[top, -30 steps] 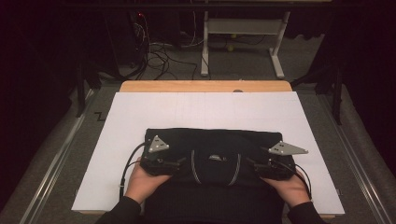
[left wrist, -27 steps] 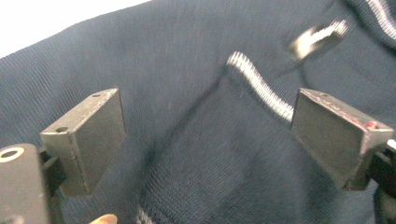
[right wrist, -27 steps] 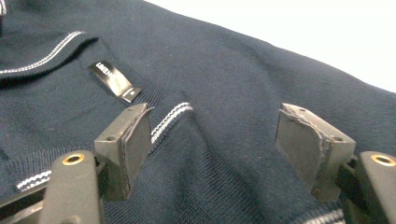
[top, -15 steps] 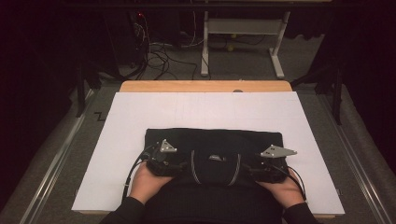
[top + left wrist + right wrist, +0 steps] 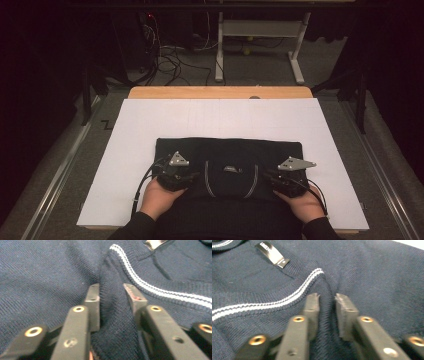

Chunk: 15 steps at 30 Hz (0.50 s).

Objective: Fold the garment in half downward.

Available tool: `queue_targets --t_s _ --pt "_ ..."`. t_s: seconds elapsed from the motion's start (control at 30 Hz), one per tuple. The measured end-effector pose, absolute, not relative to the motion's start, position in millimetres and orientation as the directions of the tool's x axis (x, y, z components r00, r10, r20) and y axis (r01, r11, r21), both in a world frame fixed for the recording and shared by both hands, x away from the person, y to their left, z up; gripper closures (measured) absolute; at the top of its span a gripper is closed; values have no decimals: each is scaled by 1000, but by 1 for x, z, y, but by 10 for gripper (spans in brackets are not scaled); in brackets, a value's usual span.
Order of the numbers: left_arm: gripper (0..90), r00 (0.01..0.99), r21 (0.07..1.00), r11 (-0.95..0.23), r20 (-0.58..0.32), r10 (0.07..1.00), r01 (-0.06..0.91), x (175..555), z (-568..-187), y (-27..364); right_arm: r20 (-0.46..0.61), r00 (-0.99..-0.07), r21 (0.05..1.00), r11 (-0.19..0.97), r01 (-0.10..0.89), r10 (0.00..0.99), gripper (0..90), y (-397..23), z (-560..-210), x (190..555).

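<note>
High view: both grips on the navy sweater (image 5: 230, 165) are made. Left gripper (image 5: 176, 176) and right gripper (image 5: 290, 179) have just closed, each pinching a shoulder ridge beside the striped collar (image 5: 160, 290); lifting or folding remains.

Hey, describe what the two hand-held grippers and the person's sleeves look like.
Each hand-held gripper is black with a grey three-cornered plate on top: the left hand-held gripper and the right hand-held gripper. A black cable loops from the left one. Up close, the jaws are dark bars with brass-coloured rivets. The person wears dark sleeves.

One dark sweater (image 5: 227, 165) lies on one tabletop (image 5: 125, 150), with two tools, left tool (image 5: 176, 175) and right tool (image 5: 289, 179), on it.
</note>
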<state>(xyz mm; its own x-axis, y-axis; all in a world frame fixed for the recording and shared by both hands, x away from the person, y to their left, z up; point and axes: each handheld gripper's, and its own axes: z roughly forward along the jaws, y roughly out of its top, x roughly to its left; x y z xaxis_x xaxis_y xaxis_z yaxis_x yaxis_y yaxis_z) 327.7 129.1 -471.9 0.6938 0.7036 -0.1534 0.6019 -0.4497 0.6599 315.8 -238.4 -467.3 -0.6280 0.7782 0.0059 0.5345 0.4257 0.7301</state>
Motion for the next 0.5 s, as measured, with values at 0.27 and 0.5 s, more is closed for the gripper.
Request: queue_targets --t_s 0.27,0.5 --pt "707 695 694 -433 -135 706 575 324 -466 130 -37 -646 755 445 482 763 823 -234 -460 309" --pt "699 700 739 -415 -107 706 531 316 -457 133 -75 -649 783 448 432 757 827 -233 -454 302"
